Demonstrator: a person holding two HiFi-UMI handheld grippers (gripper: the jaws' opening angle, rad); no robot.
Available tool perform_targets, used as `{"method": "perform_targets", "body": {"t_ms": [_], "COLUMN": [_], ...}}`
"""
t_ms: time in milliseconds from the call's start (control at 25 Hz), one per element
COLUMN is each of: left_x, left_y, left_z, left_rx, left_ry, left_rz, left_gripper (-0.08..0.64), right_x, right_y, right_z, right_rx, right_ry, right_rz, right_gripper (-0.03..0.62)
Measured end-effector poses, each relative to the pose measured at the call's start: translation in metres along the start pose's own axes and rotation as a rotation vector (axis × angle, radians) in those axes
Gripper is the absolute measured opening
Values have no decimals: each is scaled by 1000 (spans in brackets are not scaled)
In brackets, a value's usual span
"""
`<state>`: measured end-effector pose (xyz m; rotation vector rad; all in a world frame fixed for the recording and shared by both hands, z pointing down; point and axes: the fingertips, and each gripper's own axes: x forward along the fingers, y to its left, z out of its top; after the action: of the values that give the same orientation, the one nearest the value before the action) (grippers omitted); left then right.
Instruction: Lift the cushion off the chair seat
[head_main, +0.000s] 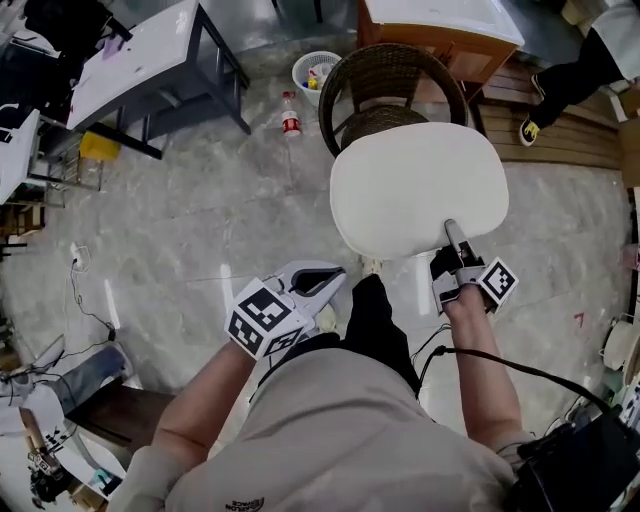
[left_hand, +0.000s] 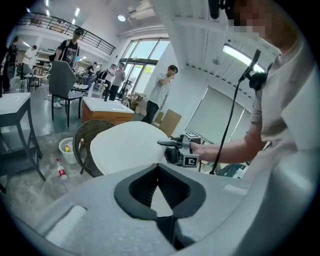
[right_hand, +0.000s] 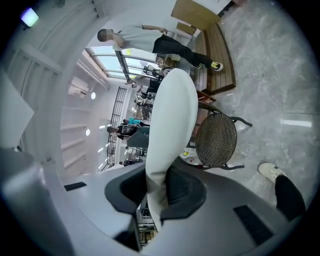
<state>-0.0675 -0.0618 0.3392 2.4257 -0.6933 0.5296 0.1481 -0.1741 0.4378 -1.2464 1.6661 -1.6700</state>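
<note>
The white oval cushion (head_main: 415, 185) hangs in the air above the dark wicker chair (head_main: 390, 85), clear of its seat. My right gripper (head_main: 450, 228) is shut on the cushion's near edge; in the right gripper view the cushion (right_hand: 170, 115) runs edge-on between the jaws (right_hand: 157, 175), with the chair (right_hand: 216, 140) beyond it. My left gripper (head_main: 335, 275) hovers to the lower left of the cushion, apart from it, jaws shut on nothing. The left gripper view shows its tips (left_hand: 159, 167) together, and past them the cushion (left_hand: 127, 145), the chair (left_hand: 87, 140) and the right gripper (left_hand: 165, 143).
A plastic bottle (head_main: 290, 115) lies on the marble floor left of the chair, beside a small white bin (head_main: 315, 70). A white-topped table (head_main: 150, 60) stands at the far left, a wooden desk (head_main: 440, 25) behind the chair. A person's foot (head_main: 530, 128) rests on the wooden platform (head_main: 570, 140).
</note>
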Motion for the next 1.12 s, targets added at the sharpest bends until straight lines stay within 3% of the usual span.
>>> {"method": "perform_targets", "body": {"t_ms": [480,1120], "left_x": [-51,-92], "left_y": [-36,-58], "left_z": [-7,-15], "left_rx": [31,13], "left_ry": [-48,-103], "left_rz": [-23,-22], "left_gripper": [8,8], "right_x": [-93,-156], "right_y": [55,85], "right_z": [-46,-96], "right_rx": [-26,-44], "right_ry": [-20,-13], "right_rz": [35,49], "right_gripper": [74,74]}}
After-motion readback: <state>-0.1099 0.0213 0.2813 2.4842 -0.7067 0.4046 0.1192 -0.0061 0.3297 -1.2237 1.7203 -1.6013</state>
